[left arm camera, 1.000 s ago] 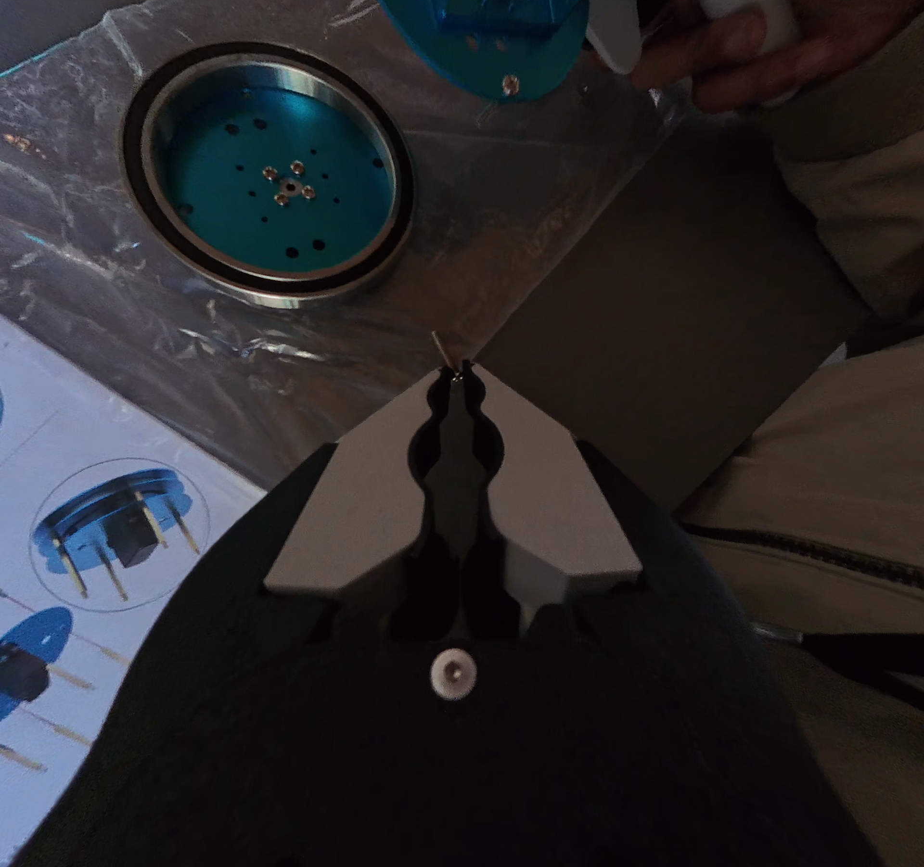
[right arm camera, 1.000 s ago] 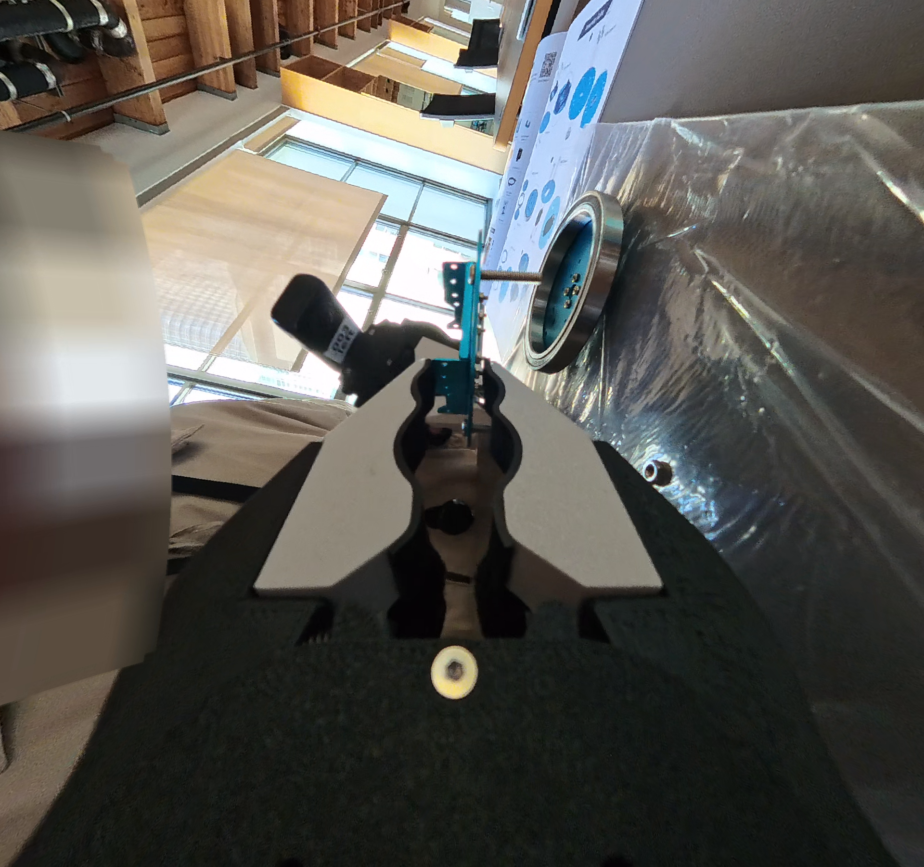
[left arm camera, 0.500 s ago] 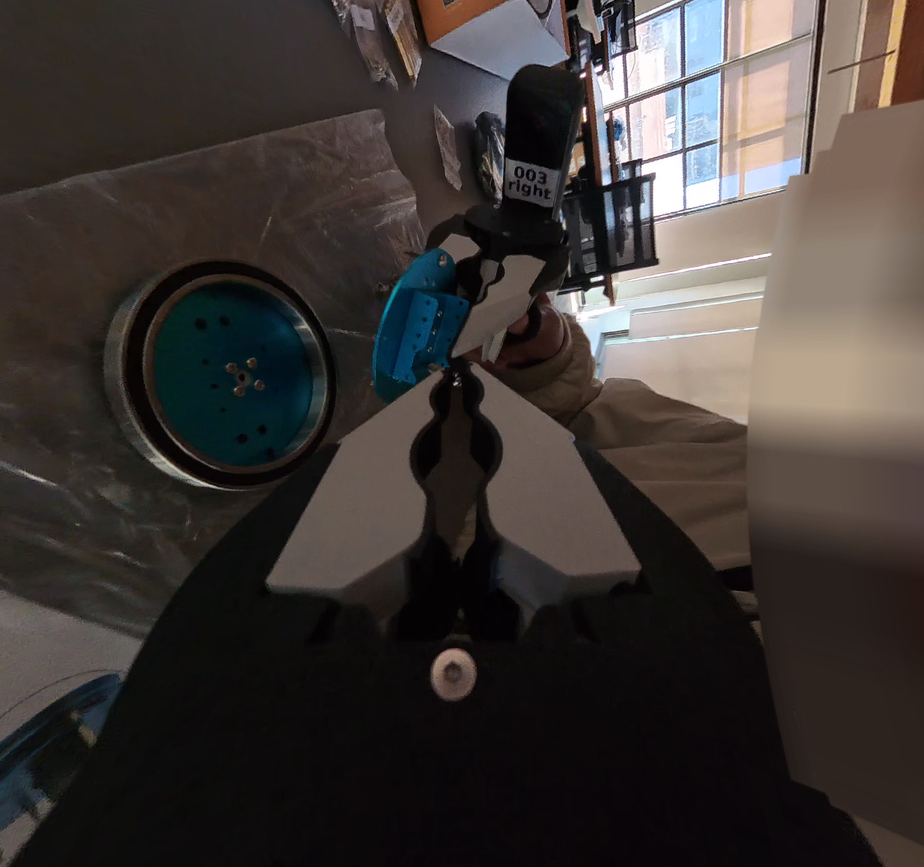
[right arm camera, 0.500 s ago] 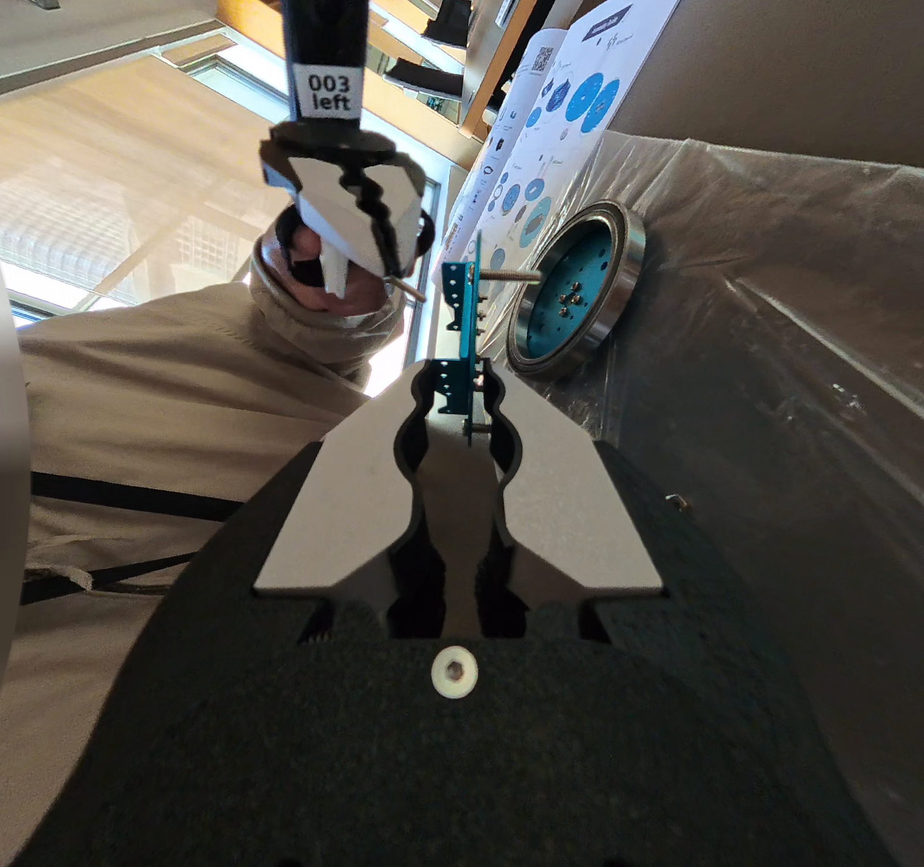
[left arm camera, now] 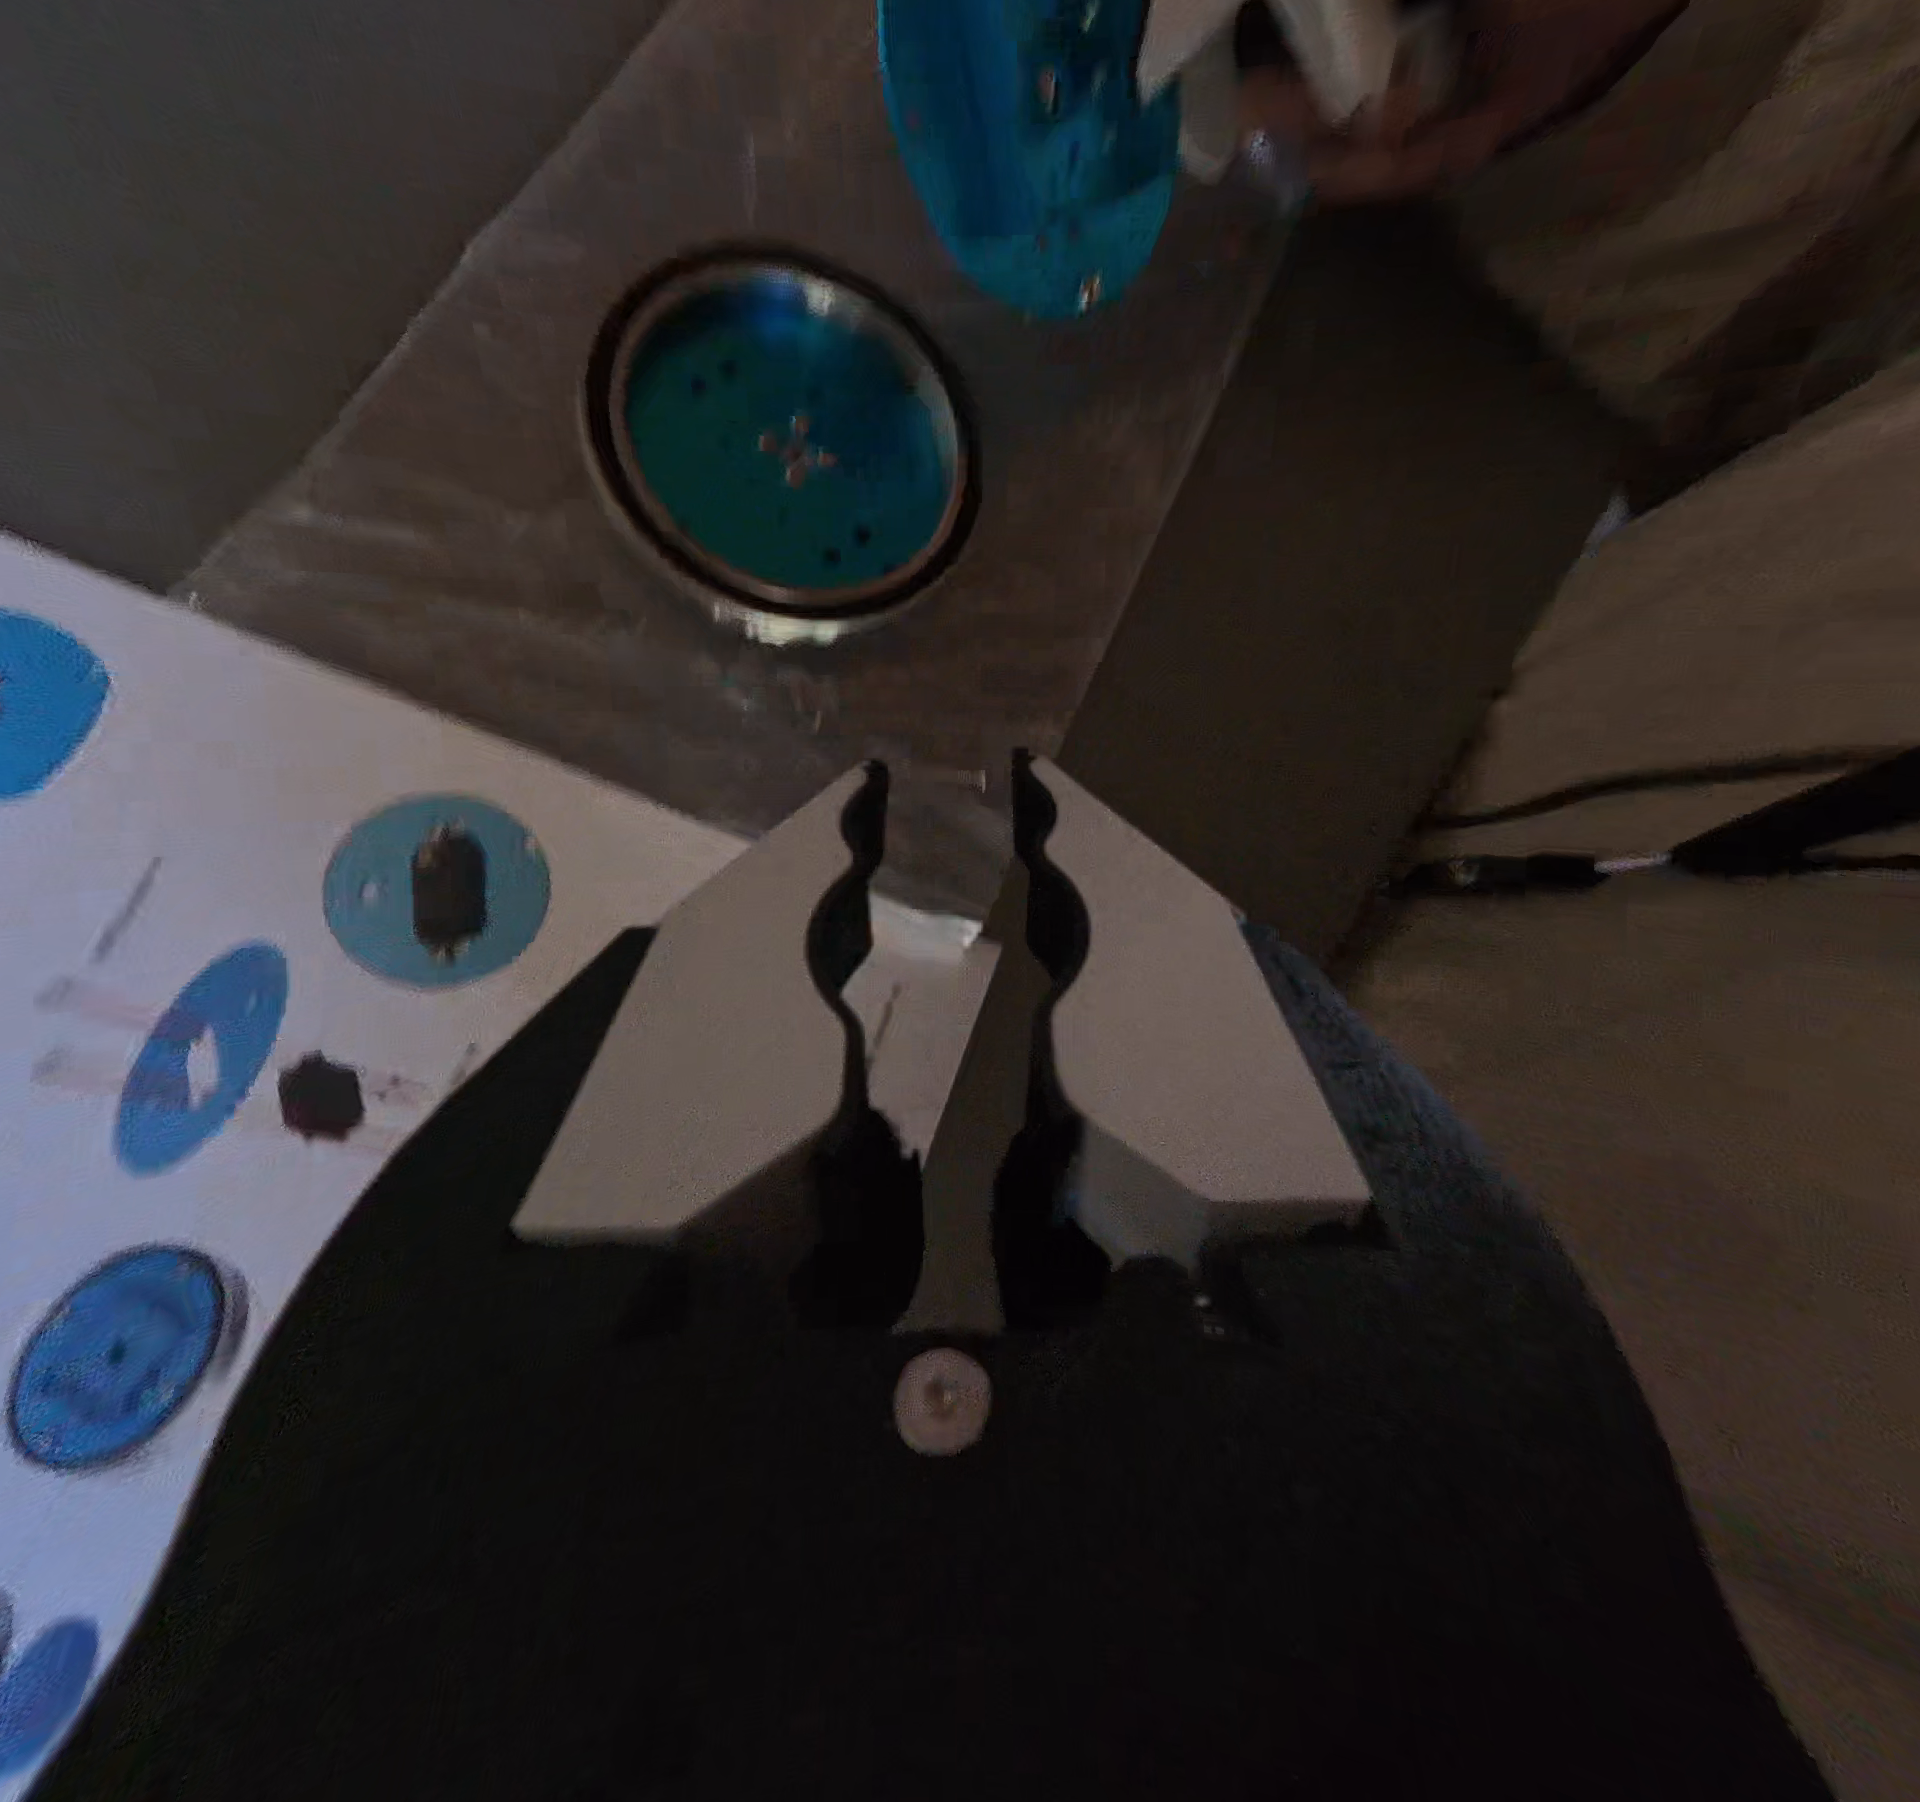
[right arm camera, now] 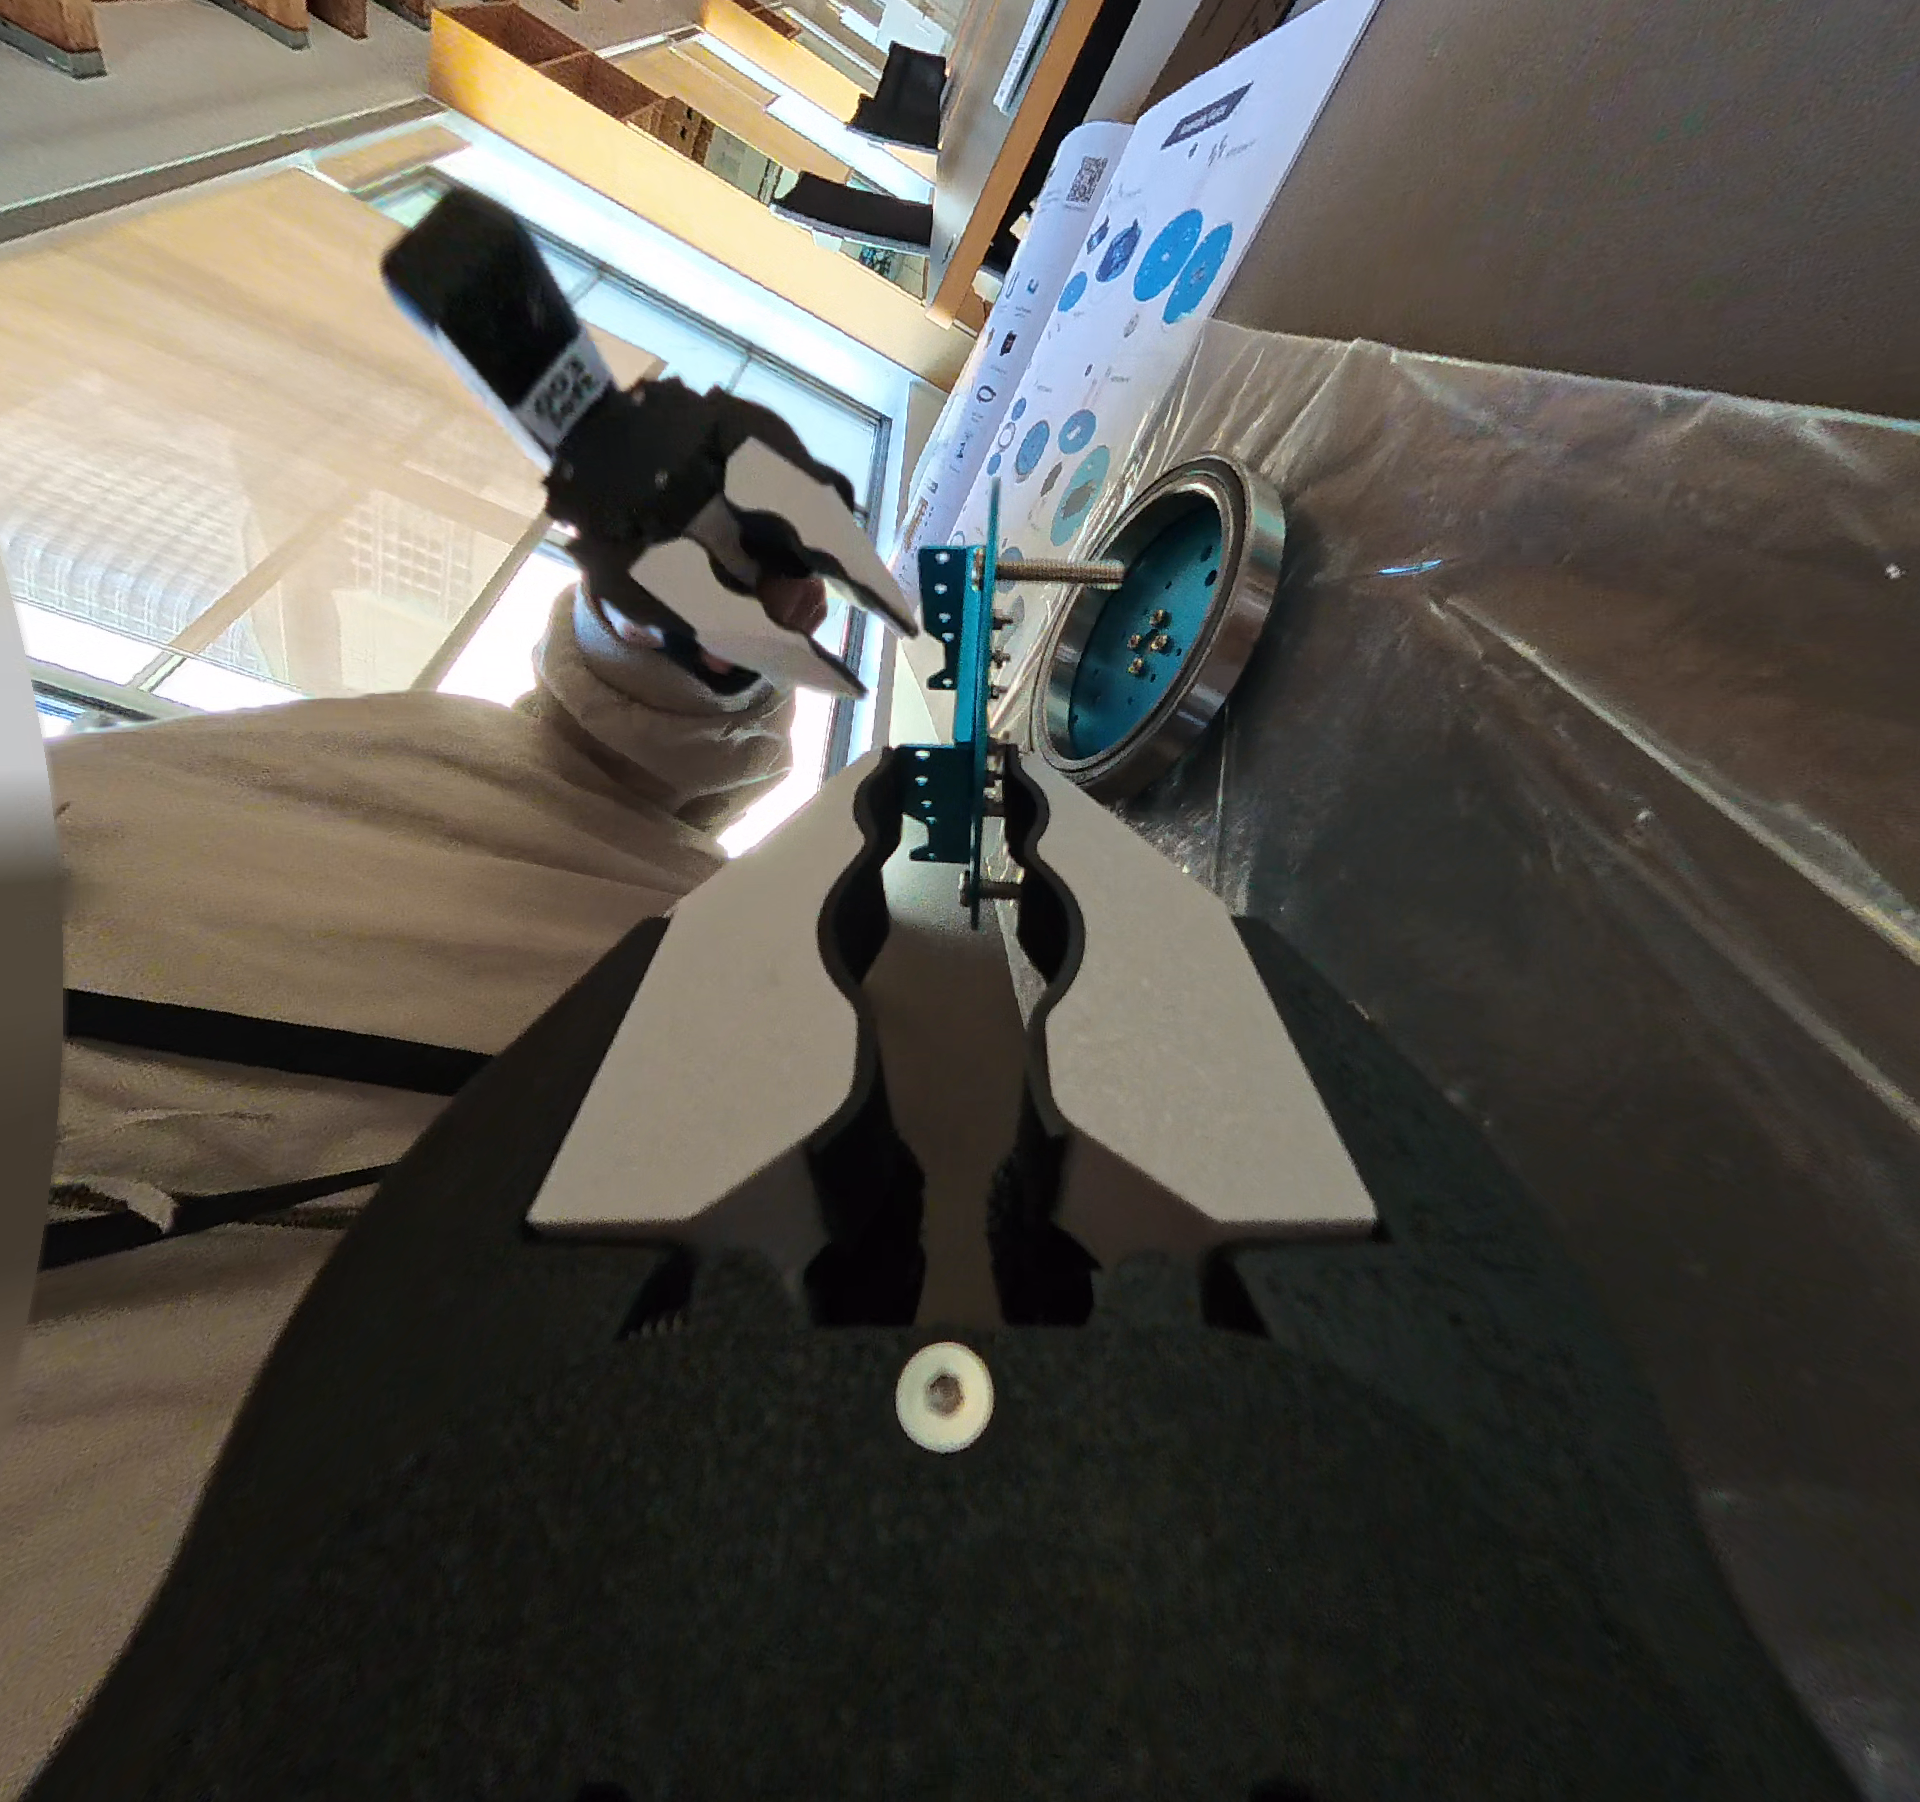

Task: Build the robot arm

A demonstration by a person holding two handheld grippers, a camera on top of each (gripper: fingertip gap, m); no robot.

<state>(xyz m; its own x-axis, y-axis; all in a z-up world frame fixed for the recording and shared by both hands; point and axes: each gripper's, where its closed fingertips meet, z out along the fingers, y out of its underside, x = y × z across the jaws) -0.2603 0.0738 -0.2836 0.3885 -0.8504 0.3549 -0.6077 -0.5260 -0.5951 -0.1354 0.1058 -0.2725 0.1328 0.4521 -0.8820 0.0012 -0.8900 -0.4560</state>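
Note:
My right gripper (right arm camera: 951, 776) is shut on a blue disc (right arm camera: 982, 630) with blue perforated brackets, held edge-on above the table. A threaded metal post (right arm camera: 1060, 568) sticks out of the disc toward a metal ring with a blue plate inside (right arm camera: 1153, 630). My left gripper (left arm camera: 945, 770) is open and empty over the edge of a clear plastic sheet (left arm camera: 1039, 526). In the right wrist view it (right arm camera: 888, 656) hovers open just beside the disc's brackets. The disc (left arm camera: 1023, 90) and the ring (left arm camera: 779, 443) also show in the left wrist view, which is blurred.
A white instruction sheet with blue diagrams (left arm camera: 208, 817) lies left of the plastic sheet and also shows in the right wrist view (right arm camera: 1174, 225). A person in a beige sleeve (right arm camera: 364, 869) holds the grippers. The dark table edge (left arm camera: 1351, 609) runs on the right. My right fingertips sit around 15 cm from my left ones.
My left gripper was shut on a small metal pin near the disc; now it is open, the pin is not seen, and its view has swung down toward the table. My right gripper keeps holding the disc.

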